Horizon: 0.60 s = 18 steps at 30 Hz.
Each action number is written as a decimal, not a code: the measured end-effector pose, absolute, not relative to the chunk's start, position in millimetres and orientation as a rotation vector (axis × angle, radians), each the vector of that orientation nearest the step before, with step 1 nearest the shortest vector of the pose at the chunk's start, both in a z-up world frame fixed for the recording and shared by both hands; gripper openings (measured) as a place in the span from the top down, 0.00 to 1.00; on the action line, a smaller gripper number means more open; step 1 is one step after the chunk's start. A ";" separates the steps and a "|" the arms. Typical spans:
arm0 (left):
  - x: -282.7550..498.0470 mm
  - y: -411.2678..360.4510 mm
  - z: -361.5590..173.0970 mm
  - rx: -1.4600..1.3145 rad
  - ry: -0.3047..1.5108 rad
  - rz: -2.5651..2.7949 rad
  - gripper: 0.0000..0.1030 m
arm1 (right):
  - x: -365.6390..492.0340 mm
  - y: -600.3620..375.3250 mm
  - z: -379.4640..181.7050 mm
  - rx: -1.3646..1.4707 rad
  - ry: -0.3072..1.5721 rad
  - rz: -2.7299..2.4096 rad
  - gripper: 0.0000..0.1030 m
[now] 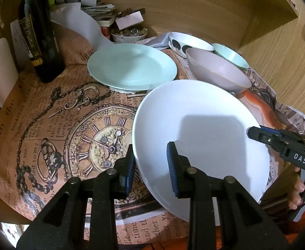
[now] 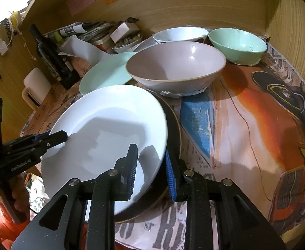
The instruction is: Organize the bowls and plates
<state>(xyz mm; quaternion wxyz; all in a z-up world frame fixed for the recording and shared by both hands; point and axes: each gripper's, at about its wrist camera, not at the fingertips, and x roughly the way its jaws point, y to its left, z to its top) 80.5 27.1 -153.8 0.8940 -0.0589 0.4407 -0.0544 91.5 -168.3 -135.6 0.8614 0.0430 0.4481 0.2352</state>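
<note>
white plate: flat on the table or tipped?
Tipped. The white plate is held at both rims by the left gripper and right gripper, its right edge raised over a dark plate.

Left gripper [image 1: 151, 166]: black speckled linkage arms showing silver rivets, blue ribbed pads. Right gripper [image 2: 150, 170] matching, wearing white "DAS" lettering.

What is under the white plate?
Under the white plate, a dark plate shows as a crescent along its right edge. The rest of it, and anything else beneath, is covered.
</note>
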 end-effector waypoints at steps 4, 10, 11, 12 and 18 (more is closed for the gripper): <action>82.6 27.2 -155.1 -0.121 0.914 -0.122 0.71 | 91.7 -168.0 -135.5 0.093 0.939 0.489 0.77; 83.8 26.4 -157.3 -0.115 0.907 -0.129 0.70 | 91.2 -168.9 -135.4 0.099 0.941 0.492 0.77; 83.8 25.5 -157.7 -0.113 0.906 -0.129 0.69 | 91.3 -169.1 -135.3 0.099 0.941 0.492 0.77; 83.9 25.1 -158.1 -0.111 0.905 -0.130 0.68 | 91.2 -169.8 -135.1 0.099 0.940 0.493 0.77; 86.2 19.3 -160.7 -0.100 0.916 -0.153 0.62 | 87.5 -172.5 -133.0 0.093 0.932 0.488 0.77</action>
